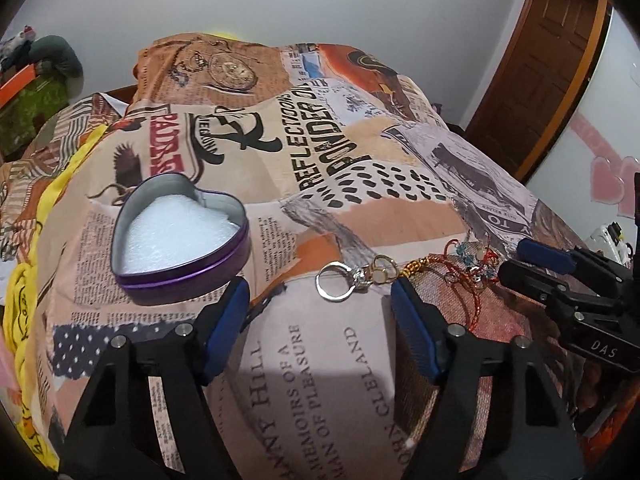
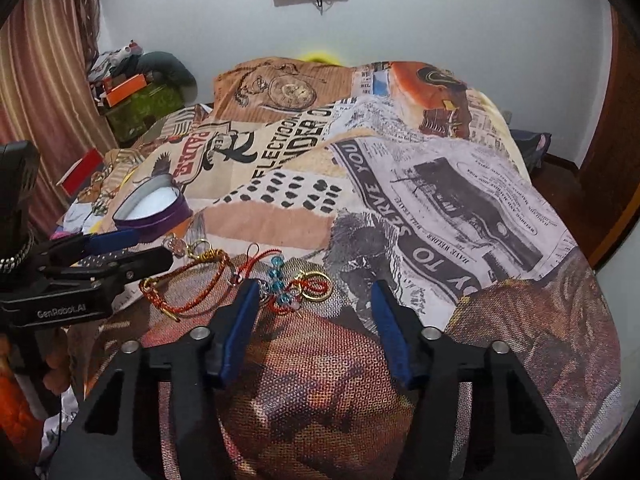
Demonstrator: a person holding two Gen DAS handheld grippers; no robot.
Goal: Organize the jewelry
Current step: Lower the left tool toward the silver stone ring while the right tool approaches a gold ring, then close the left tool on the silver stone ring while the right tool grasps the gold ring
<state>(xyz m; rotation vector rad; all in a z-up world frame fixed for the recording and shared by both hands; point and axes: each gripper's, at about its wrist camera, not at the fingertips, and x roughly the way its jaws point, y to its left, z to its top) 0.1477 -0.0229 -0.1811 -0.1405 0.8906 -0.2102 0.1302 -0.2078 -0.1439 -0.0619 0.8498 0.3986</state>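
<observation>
An open purple heart-shaped tin (image 1: 188,280) with white padding sits on the printed bedspread, left of my left gripper (image 1: 318,286). That gripper is open, and a silver ring (image 1: 334,286) lies on the cloth between its blue-padded fingertips, untouched. Small gold rings (image 1: 384,268) lie just beyond the right fingertip. My right gripper (image 2: 315,287) is open over a blue-beaded charm with red cord (image 2: 280,288) and a gold loop (image 2: 320,286); the charm lies by its left finger. A red and gold cord bracelet (image 2: 188,292) lies to the left of it.
The two grippers are close together: the right gripper (image 1: 516,262) shows at the left wrist view's right edge, the left gripper (image 2: 148,248) at the right wrist view's left. The bedspread (image 2: 440,200) bulges upward behind. Clutter and a curtain (image 2: 40,80) stand far left.
</observation>
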